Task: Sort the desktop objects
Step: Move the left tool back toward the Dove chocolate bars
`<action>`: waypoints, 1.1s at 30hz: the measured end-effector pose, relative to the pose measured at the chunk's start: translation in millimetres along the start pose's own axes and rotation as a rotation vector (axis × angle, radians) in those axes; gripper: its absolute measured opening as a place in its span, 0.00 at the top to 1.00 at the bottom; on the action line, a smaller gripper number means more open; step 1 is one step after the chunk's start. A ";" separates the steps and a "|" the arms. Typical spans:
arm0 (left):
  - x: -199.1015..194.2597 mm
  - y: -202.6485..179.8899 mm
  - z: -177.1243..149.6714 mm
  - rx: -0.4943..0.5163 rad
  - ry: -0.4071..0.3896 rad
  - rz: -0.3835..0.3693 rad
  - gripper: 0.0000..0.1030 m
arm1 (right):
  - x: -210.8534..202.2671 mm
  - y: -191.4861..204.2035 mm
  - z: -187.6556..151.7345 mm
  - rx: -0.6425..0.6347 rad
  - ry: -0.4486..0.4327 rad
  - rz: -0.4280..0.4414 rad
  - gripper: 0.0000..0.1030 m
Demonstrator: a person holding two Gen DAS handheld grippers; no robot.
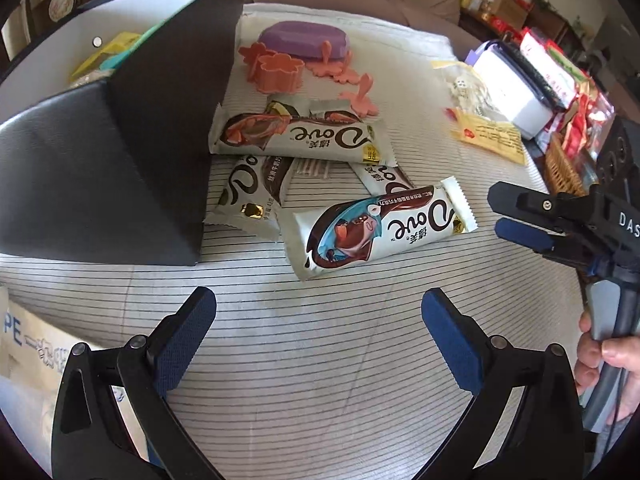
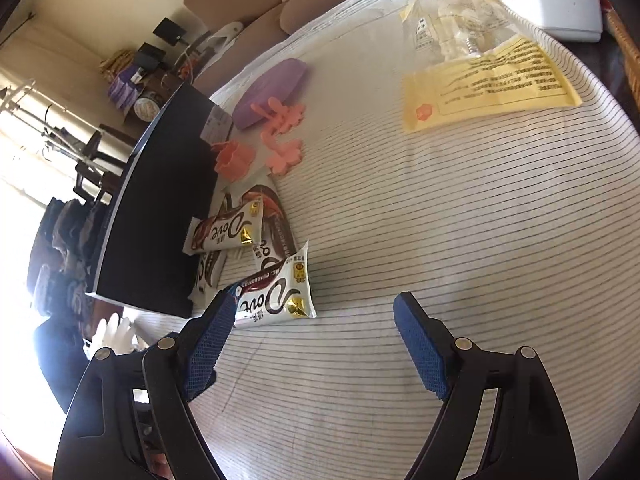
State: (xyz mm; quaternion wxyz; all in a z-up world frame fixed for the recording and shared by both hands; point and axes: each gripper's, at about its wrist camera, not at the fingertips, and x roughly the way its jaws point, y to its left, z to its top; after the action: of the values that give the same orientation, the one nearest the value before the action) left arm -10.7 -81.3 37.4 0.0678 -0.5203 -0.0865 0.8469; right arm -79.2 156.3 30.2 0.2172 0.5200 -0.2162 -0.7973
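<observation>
With both my left gripper (image 1: 318,322) and right gripper (image 2: 314,330) released, I judge the Dove bar (image 1: 380,228) just ahead needs grasping next.

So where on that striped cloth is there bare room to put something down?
The widest bare patch lies on the striped cloth, between the Dove bars and the yellow packet. Another lies just ahead of the open left gripper. It is crowded by the black box, where bars overlap and pink cutters sit against the purple case.
</observation>
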 end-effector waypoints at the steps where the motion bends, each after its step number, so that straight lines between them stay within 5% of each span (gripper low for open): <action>1: 1.4 -0.2 1.4 -0.005 0.002 -0.003 0.00 | 2.2 0.3 1.5 0.001 0.004 0.011 0.26; 5: 2.7 3.1 6.7 -0.040 -0.011 -0.030 0.00 | 6.8 5.0 6.1 -0.026 0.014 0.027 0.46; 19: 18.9 -1.7 15.0 -0.044 0.022 -0.048 0.01 | 31.7 3.3 7.6 0.010 0.075 0.097 0.47; 30: 20.9 -14.0 17.9 -0.024 0.035 -0.154 0.01 | 38.6 12.4 2.5 0.045 0.088 0.176 0.47; 33: 21.3 -16.9 18.5 -0.013 0.035 -0.157 0.01 | 37.9 13.0 2.2 0.048 0.085 0.169 0.54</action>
State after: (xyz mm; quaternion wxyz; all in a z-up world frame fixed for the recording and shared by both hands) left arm -36.4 -61.9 30.8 0.1320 -0.5271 -0.1315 0.8291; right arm -93.5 124.3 10.6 0.2803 0.5383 -0.2690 -0.7479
